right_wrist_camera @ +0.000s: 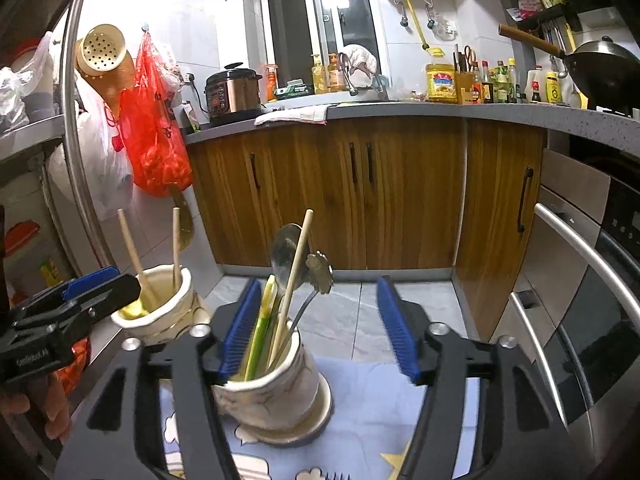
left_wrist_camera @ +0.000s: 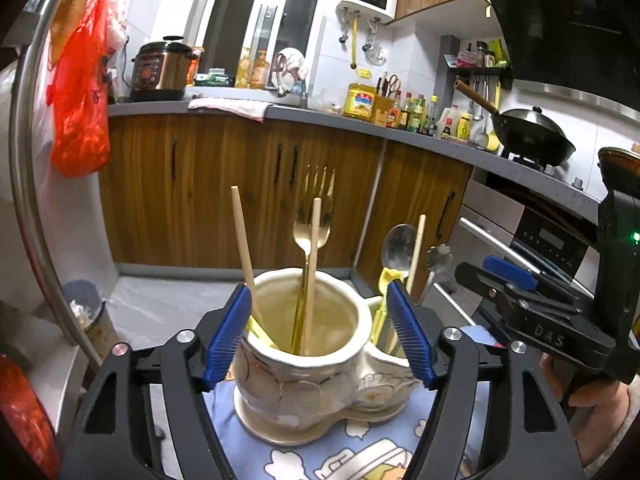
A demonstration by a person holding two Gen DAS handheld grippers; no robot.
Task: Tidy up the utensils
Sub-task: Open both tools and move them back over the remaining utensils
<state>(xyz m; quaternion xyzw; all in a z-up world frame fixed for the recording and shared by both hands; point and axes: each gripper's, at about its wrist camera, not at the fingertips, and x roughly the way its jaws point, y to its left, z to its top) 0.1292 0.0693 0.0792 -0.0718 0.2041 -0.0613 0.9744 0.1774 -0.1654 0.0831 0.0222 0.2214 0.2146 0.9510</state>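
The utensil holder (left_wrist_camera: 312, 352), a pale ceramic piece with two cups, stands on a blue patterned cloth (left_wrist_camera: 360, 448) on the counter. Its left cup holds a gold fork (left_wrist_camera: 310, 236) and chopsticks (left_wrist_camera: 244, 232); its right cup holds a spoon (right_wrist_camera: 285, 252), another chopstick and a yellow piece. Sorting looks nearly done. The left tongs (left_wrist_camera: 320, 332) and right tongs (right_wrist_camera: 320, 328) both stand spread, pinching nothing. The counter's edges are cut off, so any stray utensils stay unseen.

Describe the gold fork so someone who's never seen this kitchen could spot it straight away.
On the blue patterned cloth stands a cream ceramic holder with two cups. The gold fork stands upright in the bigger cup, tines up. Its neighbours there are plain wooden chopsticks; it is the only shiny gold piece with prongs.
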